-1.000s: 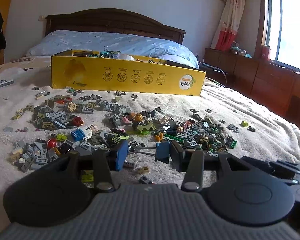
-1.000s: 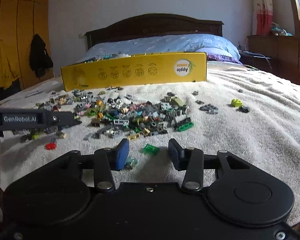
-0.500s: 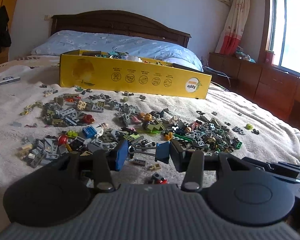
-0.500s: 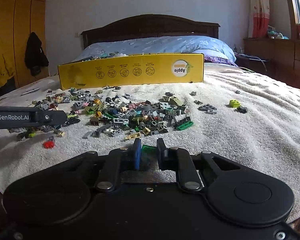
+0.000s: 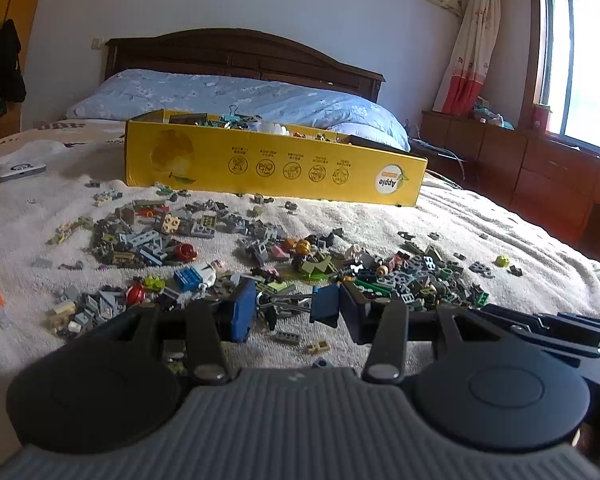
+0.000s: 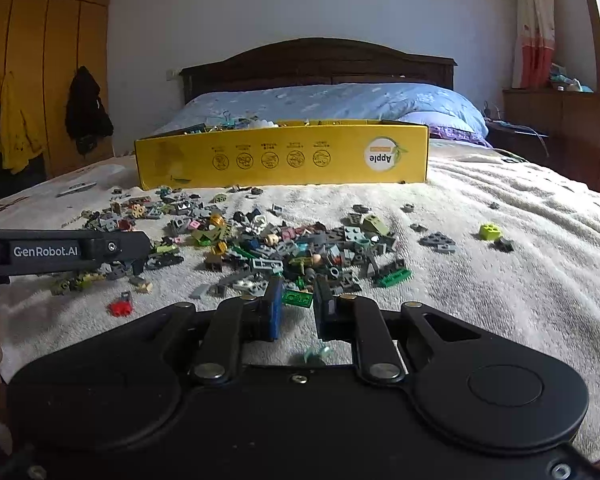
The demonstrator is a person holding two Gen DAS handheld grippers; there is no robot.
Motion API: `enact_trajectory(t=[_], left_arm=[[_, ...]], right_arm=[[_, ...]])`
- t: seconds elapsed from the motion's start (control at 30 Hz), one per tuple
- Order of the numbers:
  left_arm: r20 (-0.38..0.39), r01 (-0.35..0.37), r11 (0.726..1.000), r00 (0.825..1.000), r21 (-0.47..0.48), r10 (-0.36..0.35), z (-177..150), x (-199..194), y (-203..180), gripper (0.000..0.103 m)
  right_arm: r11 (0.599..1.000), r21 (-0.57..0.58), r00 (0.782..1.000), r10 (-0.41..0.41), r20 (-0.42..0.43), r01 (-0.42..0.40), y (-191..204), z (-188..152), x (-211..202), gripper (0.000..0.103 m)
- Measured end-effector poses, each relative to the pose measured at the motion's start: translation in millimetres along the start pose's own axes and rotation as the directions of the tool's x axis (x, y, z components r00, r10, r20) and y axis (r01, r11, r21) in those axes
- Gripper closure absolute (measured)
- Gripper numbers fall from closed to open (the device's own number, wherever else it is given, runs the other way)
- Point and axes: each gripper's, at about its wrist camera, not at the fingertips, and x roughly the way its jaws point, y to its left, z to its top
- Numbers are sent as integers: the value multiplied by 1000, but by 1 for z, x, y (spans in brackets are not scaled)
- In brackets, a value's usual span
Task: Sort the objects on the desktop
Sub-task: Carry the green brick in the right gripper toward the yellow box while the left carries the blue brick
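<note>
Since a second ago your right gripper (image 6: 296,308) has closed on one green plate (image 6: 297,299). Your left gripper (image 5: 296,312) pinches one blue binder clip (image 5: 325,309) (silver handles pointing left). One yellow box (image 6: 280,158) stands beyond the scattered bricks (image 6: 284,240), too many to count, on the white bedspread (image 6: 500,288); one headboard (image 6: 320,64) behind.

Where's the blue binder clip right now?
In the left wrist view the blue binder clip sits between the left tongs, its wire handles toward the left pad, just in front of the brick pile.
</note>
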Motion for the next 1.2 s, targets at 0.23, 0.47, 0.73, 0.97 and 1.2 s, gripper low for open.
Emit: enact_trajectory(t=[0.23, 0.47, 0.73, 0.97, 1.2], left_arm=[[8, -11, 1000, 1000, 9, 11, 7, -3, -2, 50], [14, -16, 1000, 1000, 5, 16, 14, -7, -2, 50], [10, -25, 1000, 1000, -6, 25, 15, -13, -2, 50], [22, -32, 999, 999, -4, 32, 15, -19, 0, 50], [16, -35, 999, 999, -9, 35, 16, -9, 3, 50]], right_arm=[[1000, 5, 1000, 14, 2, -14, -1, 9, 0, 87], [1000, -2, 1000, 24, 17, -24, 1, 16, -3, 87], [999, -17, 999, 35, 31, -34, 5, 21, -11, 87], [1000, -14, 998, 29, 59, -28, 7, 22, -17, 87], [997, -75, 998, 24, 62, -19, 14, 20, -10, 87]])
